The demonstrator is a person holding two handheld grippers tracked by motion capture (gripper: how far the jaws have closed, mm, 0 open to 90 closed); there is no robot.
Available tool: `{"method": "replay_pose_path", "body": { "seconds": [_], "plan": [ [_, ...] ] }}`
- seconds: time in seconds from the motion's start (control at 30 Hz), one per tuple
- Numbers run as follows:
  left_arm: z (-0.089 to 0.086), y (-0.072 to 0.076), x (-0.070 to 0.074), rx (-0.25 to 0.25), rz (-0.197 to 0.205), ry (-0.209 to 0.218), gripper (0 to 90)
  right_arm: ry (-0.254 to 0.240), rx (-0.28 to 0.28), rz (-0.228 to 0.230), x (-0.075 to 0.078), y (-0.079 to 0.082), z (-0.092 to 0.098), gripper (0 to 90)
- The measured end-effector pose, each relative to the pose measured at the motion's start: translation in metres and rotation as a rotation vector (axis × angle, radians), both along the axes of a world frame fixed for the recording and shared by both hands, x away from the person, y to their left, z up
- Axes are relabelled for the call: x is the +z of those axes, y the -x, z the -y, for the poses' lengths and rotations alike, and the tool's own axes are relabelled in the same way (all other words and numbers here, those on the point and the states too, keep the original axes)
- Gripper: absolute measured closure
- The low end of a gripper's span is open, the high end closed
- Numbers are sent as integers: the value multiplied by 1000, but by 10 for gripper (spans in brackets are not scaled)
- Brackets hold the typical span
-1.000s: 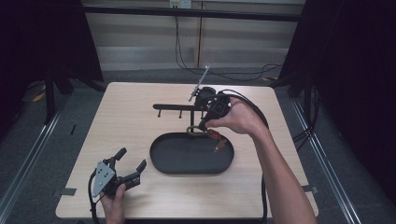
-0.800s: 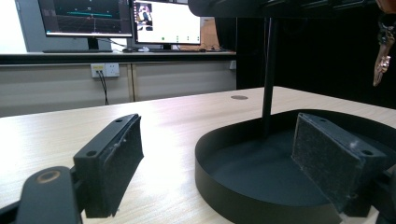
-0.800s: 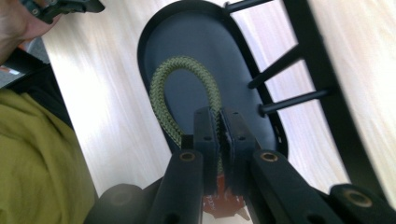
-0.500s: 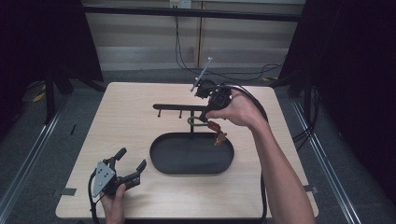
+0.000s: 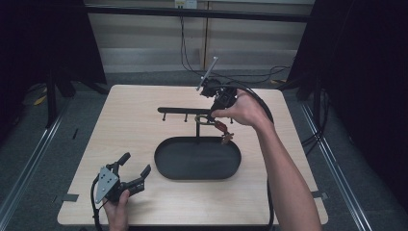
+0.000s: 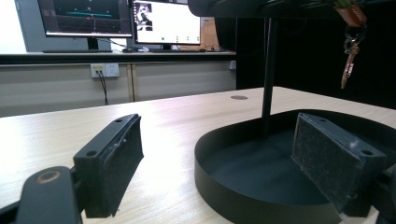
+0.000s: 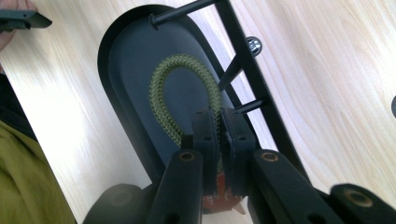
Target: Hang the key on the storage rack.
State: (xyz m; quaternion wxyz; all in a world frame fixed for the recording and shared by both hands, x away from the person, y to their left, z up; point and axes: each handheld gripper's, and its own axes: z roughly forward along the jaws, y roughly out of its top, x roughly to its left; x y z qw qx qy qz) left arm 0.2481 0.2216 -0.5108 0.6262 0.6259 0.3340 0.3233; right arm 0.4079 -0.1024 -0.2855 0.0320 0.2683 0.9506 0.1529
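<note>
Right gripper [image 7: 219, 154] at upper centre of the high view has its fingers pinching the green cord loop [image 7: 184, 93], keys [image 5: 222, 131] dangling, loop open toward the rack's pegs [image 7: 250, 105], while the left gripper [image 5: 131, 174] rests spread at lower left.

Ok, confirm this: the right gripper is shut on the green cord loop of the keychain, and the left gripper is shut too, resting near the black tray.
One part is wrong: the left gripper is open; the left gripper view shows its jaws spread wide beside the black tray. The right gripper is indeed shut on the green cord loop.
</note>
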Motion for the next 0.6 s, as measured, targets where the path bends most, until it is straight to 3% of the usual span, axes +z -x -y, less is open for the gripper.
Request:
{"method": "replay_pose_path", "body": {
  "seconds": [0.23,0.33,0.6],
  "plan": [
    [0,0,0,0,0,-3,159,5,-10,4,0,-3,0,828],
    [-1,0,0,2,3,-9,159,31,-5,12,0,-1,-3,826],
    [0,0,0,-2,0,0,159,6,-12,0,0,-4,-1,811]
  ]
}}
